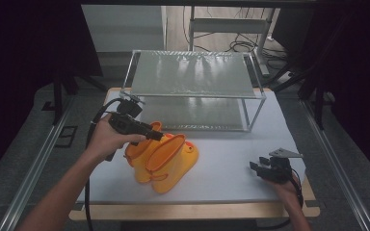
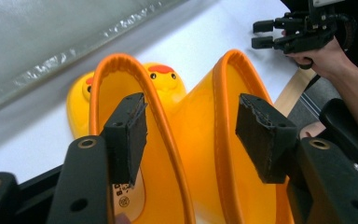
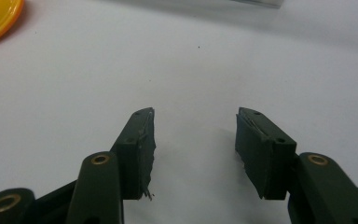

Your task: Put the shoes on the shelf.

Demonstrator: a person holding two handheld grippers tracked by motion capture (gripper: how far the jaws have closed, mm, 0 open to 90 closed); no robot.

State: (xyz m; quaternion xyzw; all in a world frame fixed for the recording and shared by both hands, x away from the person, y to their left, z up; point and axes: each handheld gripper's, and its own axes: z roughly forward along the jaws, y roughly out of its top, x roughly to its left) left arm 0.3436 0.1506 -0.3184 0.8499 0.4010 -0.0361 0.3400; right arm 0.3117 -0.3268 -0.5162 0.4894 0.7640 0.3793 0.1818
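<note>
So, quick rundown of where things stand:

boots: pair of yellow duck-face rain boots (image 1: 163, 160) sitting side by side on the white table mat (image 1: 231, 159), just in front of the wire shelf rack (image 1: 192, 91). Both look upright-ish, openings tipped toward the person.

left gripper: left gripper (image 1: 160, 136) is right over the boot tops, jaws spread wide. In the left gripper view (image 2: 191, 135) the pads straddle the two touching rims but aren't pressing on either, so nothing is held.

right gripper: right gripper (image 1: 256, 167) is parked well off to the side on the mat, jaws apart, bare mat between them (image 3: 196, 144).

step: my guess is the boots were set down as a pair and the left side has let go, or it's lining up for a fresh grab. Can't say which for sure.

next move: if they're headed for the rack, the jaws need to close on one shaft rim, or both rims pinched together, then lift straight so the soft rubber doesn't fold and slip.
</note>
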